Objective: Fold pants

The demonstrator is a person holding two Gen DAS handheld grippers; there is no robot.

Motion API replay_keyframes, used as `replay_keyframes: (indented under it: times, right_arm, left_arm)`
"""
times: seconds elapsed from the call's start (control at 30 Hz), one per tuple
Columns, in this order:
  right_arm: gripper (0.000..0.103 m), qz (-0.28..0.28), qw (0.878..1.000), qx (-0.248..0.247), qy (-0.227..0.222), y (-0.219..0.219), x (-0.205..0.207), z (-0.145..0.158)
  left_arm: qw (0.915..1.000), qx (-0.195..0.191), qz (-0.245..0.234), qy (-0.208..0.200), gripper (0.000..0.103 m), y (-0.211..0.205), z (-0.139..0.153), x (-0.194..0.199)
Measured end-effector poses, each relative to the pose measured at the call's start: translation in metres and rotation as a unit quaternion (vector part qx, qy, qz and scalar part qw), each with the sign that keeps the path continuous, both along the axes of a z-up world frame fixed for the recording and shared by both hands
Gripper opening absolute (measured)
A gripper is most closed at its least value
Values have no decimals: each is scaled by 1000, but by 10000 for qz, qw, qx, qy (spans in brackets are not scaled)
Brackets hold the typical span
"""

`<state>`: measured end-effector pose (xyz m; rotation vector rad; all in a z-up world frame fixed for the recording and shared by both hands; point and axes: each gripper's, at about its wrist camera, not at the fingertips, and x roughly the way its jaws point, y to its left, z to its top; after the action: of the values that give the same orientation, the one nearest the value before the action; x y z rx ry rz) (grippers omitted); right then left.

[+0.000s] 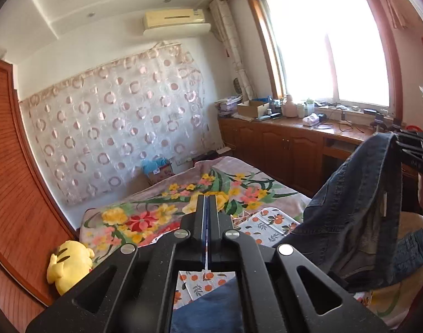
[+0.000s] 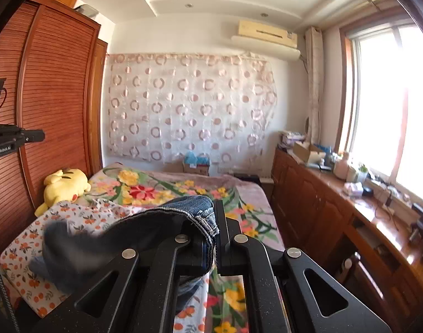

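Observation:
The dark blue denim pants hang from my right gripper, which is shut on a stitched hem. The cloth drapes left over the gripper and blurs toward the bed. In the left wrist view the same pants hang in a long fold from the right gripper, at the right edge and well above the bed. My left gripper is shut, its fingers pressed together over the bed. I see no cloth hanging from the left gripper in the right wrist view. Blue cloth shows below through its frame.
The bed carries a floral blanket and an orange-print sheet. A yellow plush toy lies by the wooden wardrobe on the left. A cluttered wooden cabinet runs under the window on the right. A cardboard box sits beyond the bed.

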<state>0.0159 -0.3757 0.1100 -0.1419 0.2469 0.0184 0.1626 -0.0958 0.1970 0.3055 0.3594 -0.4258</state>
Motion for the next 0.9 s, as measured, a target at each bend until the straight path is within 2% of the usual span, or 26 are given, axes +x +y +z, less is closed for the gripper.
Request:
replay_keyframes:
  times: [0.13, 0.23, 0.33, 0.37, 0.4, 0.47, 0.63, 0.73, 0.83, 0.9]
  right_arm:
    - [4, 142, 9989, -429, 118, 25, -1, -6]
    - [4, 218, 9986, -431, 227, 25, -1, -19]
    - [4, 196, 9985, -392, 331, 4, 13, -25]
    - [4, 189, 9985, -360, 378, -1, 15, -25]
    - [4, 178, 9984, -325, 431, -6, 15, -24]
    - [4, 127, 9981, -266, 542, -10, 15, -26]
    - [4, 14, 9971, -136, 748, -12, 11, -29]
    - [4, -8, 9959, -70, 897, -8, 8, -35]
    - [4, -58, 9947, -10, 1025, -3, 6, -39]
    - [4, -78, 9939, 57, 1095, -7, 4, -41]
  left_arm:
    - [9995, 108, -176, 227, 1, 0, -23, -6]
    - [9981, 38, -319, 526, 10, 0, -54, -11]
    - [9956, 35, -445, 827, 23, -6, -93, -19]
    - [9946, 11, -473, 927, 29, -7, -107, -23]
    - [9938, -1, -497, 996, 39, -9, -117, -26]
    - [9918, -41, -544, 1153, 48, -12, -142, -35]
    - [9856, -128, -633, 1561, 48, -22, -194, -64]
    - [9848, -47, -754, 1563, 48, -31, -214, -84]
    - [9801, -44, -879, 1779, 48, -34, -228, -94]
    - [9787, -89, -799, 1887, 48, -33, -236, -97]
